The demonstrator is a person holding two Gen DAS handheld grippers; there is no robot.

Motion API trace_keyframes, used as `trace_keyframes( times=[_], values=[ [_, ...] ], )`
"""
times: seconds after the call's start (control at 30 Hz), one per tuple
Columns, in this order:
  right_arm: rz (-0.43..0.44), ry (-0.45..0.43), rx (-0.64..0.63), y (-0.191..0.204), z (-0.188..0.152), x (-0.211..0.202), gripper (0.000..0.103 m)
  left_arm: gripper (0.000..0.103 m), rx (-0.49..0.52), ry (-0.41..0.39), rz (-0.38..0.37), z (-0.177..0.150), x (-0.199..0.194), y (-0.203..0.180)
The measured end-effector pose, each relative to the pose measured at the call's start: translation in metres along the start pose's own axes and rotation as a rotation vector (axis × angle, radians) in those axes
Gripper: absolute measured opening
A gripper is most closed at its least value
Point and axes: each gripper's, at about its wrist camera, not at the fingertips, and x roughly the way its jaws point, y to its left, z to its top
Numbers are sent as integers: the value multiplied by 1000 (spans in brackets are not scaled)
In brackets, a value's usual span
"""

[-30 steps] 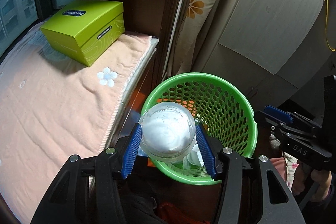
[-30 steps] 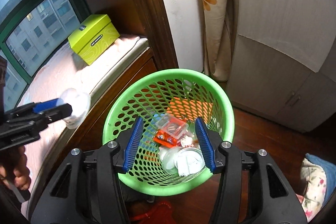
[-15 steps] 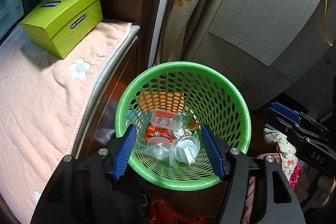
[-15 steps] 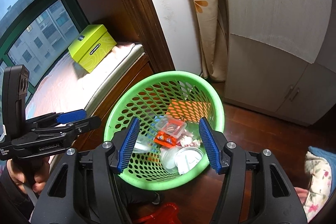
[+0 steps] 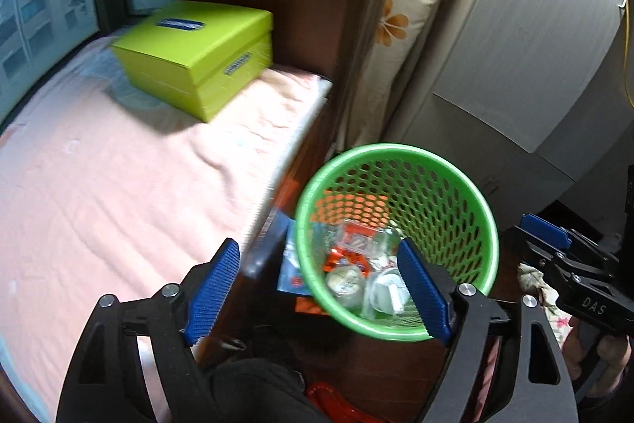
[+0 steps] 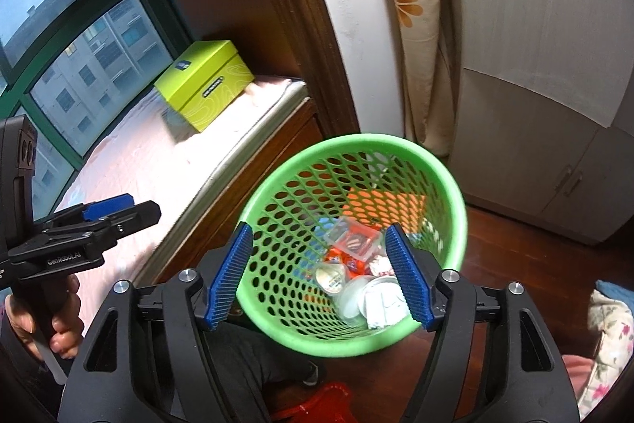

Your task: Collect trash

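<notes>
A green perforated waste basket [image 5: 467,185] [image 6: 447,177] stands on the wooden floor beside a window seat. It holds several pieces of trash: clear plastic cups [image 5: 348,284] [image 6: 331,276], a clear box with red print [image 5: 356,240] [image 6: 352,238] and an orange wrapper. My left gripper [image 5: 317,294] is open and empty above the basket's near left rim; it also shows in the right wrist view [image 6: 115,213]. My right gripper [image 6: 317,276] is open and empty above the basket; it shows at the right edge of the left wrist view [image 5: 554,244].
A lime green box [image 5: 194,54] [image 6: 204,84] sits on the pink-covered window seat [image 5: 99,193]. A dark wooden post, a floral curtain [image 6: 412,6] and a grey cabinet [image 6: 535,153] stand behind the basket. Floral cloth [image 6: 606,335] lies on the floor at right.
One second ago my left gripper held a clear plastic cup over the basket. It let the cup go into the basket and has since swung left toward the window seat. The right gripper stayed open.
</notes>
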Motion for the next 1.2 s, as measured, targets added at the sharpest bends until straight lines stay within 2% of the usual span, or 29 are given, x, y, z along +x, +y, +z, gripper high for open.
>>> trace_keyframes(
  times=[0.1,0.3,0.57,0.93,1.2],
  values=[
    [22,6,-21,17,1,4,74,86,-25,-22,31,-4,-15,16],
    [71,6,-71,54,5,11,78,91,-72,-53,127,-13,-40,51],
    [126,6,-153,107,9,16,84,93,-170,-92,209,-30,-74,101],
    [184,3,-232,168,14,25,92,96,-271,-140,374,-62,-121,158],
    [199,-9,-286,205,6,25,93,96,-351,-180,412,-87,-147,182]
  ],
)
